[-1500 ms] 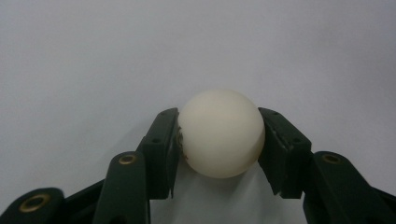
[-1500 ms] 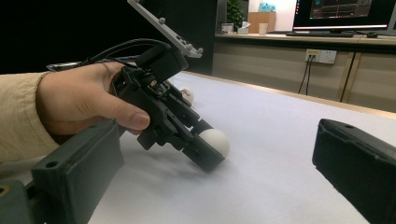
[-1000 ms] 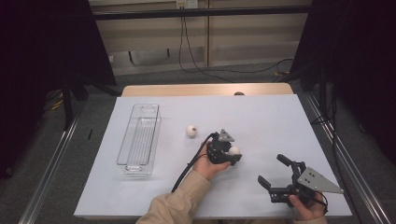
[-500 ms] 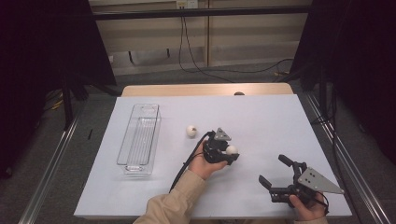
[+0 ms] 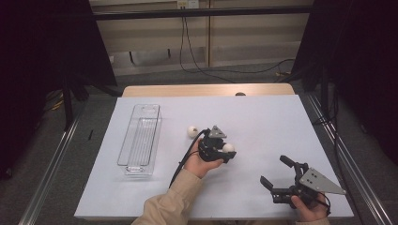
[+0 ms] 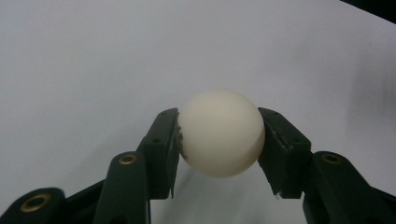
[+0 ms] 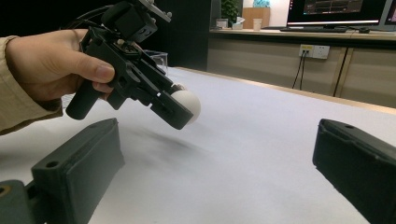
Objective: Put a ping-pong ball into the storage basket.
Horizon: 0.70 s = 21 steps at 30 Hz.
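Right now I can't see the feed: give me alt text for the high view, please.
The left hand-held gripper is shut on a white ball above the middle of the white table. A second white ball lies just beyond it, beside a clear plastic tray at the left. The right hand-held gripper rests open near the front right edge.

A clear plastic tray (image 5: 141, 140) lies on the white tabletop (image 5: 263, 117), a second white ball (image 5: 192, 131) just beside it.
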Tool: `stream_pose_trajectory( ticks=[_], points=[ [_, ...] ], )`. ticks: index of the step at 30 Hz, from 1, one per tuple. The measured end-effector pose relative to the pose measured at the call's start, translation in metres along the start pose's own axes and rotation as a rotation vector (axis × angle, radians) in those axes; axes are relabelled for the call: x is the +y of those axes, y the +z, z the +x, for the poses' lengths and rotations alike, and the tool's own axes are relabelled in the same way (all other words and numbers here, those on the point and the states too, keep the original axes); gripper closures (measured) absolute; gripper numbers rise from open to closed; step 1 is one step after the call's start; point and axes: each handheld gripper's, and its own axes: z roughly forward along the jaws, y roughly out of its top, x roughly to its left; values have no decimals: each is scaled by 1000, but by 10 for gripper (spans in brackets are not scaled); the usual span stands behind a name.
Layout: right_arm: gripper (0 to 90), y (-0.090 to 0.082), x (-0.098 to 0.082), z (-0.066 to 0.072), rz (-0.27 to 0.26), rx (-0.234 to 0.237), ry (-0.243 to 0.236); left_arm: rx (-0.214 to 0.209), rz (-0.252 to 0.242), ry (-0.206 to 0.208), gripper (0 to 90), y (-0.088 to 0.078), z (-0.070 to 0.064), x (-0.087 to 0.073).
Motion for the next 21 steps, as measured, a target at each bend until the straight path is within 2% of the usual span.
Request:
stream_pose_trajectory(
  ticks=[21],
  points=[
    [7,0,0,0,5,-1,-6,9,-24,-19,511,-16,8,1]
  ],
)
